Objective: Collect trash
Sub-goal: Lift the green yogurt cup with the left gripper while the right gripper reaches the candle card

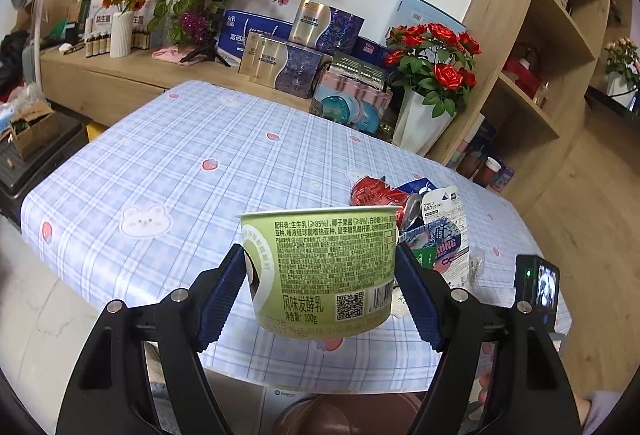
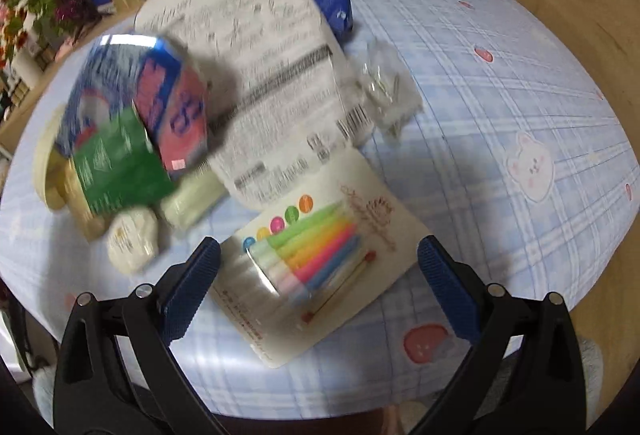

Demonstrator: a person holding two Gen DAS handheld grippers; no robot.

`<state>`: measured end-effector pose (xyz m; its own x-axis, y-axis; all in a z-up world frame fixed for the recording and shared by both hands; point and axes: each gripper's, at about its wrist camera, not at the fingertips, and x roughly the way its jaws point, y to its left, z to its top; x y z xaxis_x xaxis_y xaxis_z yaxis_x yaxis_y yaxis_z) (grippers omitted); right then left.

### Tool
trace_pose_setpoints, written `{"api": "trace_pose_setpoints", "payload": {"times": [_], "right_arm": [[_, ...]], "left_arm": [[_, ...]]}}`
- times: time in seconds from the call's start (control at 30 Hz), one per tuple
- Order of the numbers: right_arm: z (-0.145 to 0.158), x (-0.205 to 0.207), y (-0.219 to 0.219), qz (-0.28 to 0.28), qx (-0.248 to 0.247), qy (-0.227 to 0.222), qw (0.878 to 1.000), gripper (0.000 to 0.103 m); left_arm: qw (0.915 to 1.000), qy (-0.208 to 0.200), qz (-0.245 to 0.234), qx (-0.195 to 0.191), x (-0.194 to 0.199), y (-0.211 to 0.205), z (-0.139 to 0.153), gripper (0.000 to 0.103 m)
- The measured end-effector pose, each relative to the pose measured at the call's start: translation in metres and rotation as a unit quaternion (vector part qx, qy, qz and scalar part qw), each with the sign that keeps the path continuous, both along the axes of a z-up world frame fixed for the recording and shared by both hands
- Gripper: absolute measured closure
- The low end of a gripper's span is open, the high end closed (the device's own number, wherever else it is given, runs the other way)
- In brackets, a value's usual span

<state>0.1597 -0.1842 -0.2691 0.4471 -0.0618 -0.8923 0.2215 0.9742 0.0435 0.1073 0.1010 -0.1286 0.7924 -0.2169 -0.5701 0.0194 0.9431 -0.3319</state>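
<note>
Gripping a green cup [image 1: 320,267] upright between both pads, left gripper [image 1: 320,291], above table [image 1: 168,155] edge. Hanging wide open and empty, right gripper [image 2: 318,287], over candle pack [image 2: 316,259]; beyond, blurred wrappers [image 2: 256,75], probably trash.

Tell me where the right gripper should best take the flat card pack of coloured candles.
Probably the raised clear blister over the flat card pack of coloured candles, coming from above. The card lies flat on the table, and the open right gripper already straddles it.
</note>
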Motion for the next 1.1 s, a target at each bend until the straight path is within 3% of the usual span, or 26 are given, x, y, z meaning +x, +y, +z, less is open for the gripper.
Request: {"api": "trace_pose_setpoints", "payload": {"times": [0.37, 0.47, 0.6, 0.67, 0.8, 0.93, 1.1], "right_arm": [[0.000, -0.026, -0.054, 0.021, 0.015, 0.006, 1.000, 0.006], [0.002, -0.028, -0.071, 0.030, 0.029, -0.005, 0.999, 0.016], [0.003, -0.027, -0.084, 0.050, 0.022, -0.010, 0.998, 0.020], [0.002, -0.021, -0.094, 0.049, 0.027, -0.009, 0.998, 0.020], [0.007, -0.024, -0.101, 0.028, 0.052, -0.013, 0.998, 0.010], [0.009, -0.020, -0.099, 0.011, 0.072, -0.018, 0.997, 0.010], [0.004, -0.010, -0.091, -0.023, 0.052, -0.015, 0.998, 0.010]], "left_arm": [[0.9999, -0.010, -0.013, -0.004, -0.010, -0.015, -0.002, 0.030], [0.9997, -0.009, -0.021, -0.004, -0.011, -0.021, -0.003, 0.030], [0.9994, -0.010, -0.032, 0.003, -0.012, -0.029, -0.004, 0.030], [0.9993, -0.011, -0.036, 0.005, -0.013, -0.033, -0.004, 0.030], [0.9992, -0.011, -0.039, 0.005, -0.013, -0.036, -0.004, 0.030], [0.9992, -0.010, -0.039, 0.006, -0.012, -0.038, -0.006, 0.030], [0.9991, -0.010, -0.040, 0.013, -0.012, -0.040, -0.008, 0.030]]}}
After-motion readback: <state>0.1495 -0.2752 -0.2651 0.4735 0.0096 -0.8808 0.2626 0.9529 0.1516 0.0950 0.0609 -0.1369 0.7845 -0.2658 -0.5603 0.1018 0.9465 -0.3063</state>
